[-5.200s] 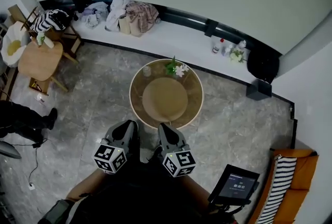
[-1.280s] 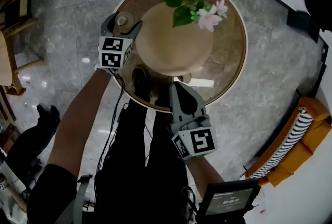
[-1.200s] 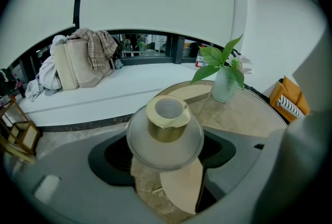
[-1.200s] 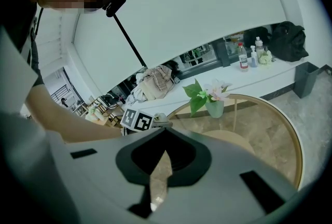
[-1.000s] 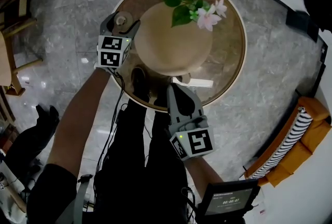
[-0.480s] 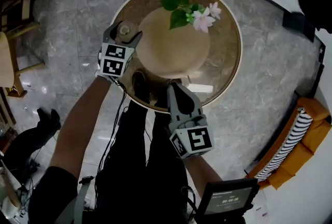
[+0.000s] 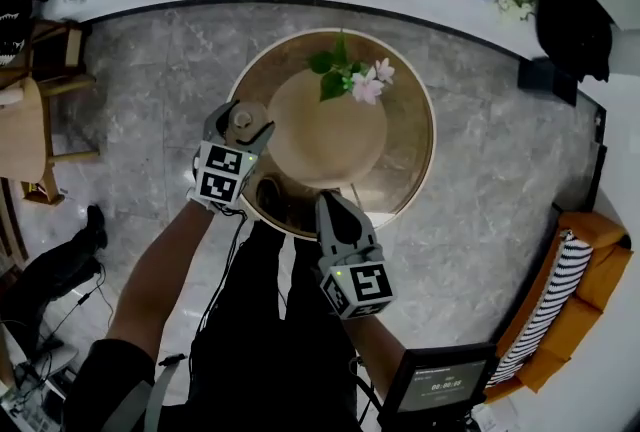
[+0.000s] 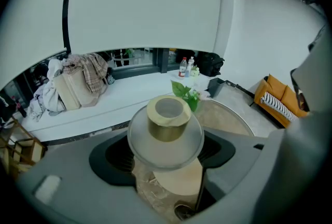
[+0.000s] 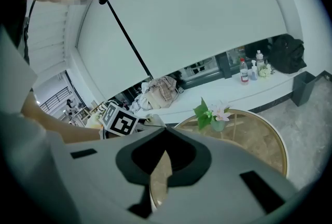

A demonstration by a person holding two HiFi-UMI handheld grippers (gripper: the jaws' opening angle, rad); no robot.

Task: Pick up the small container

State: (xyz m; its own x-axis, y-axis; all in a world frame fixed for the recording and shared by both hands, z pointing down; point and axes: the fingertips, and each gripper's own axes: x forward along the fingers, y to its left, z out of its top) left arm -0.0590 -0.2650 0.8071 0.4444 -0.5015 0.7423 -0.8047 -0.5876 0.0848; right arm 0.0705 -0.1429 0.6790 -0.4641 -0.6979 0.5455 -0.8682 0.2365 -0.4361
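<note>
The left gripper (image 7: 242, 124) is pinched on the small container (image 8: 165, 132), a clear, round-lidded piece with a tan knob on top, its two jaws pressing the sides just under the lid; in the head view the container sits over the left edge of the round glass table (image 7: 412, 135), and whether it touches the glass cannot be told. The right gripper (image 7: 332, 206) hangs at the table's near edge, well apart from the container, with its jaws pressed together on nothing. A sprig of flowers (image 7: 352, 80) stands toward the table's far side.
</note>
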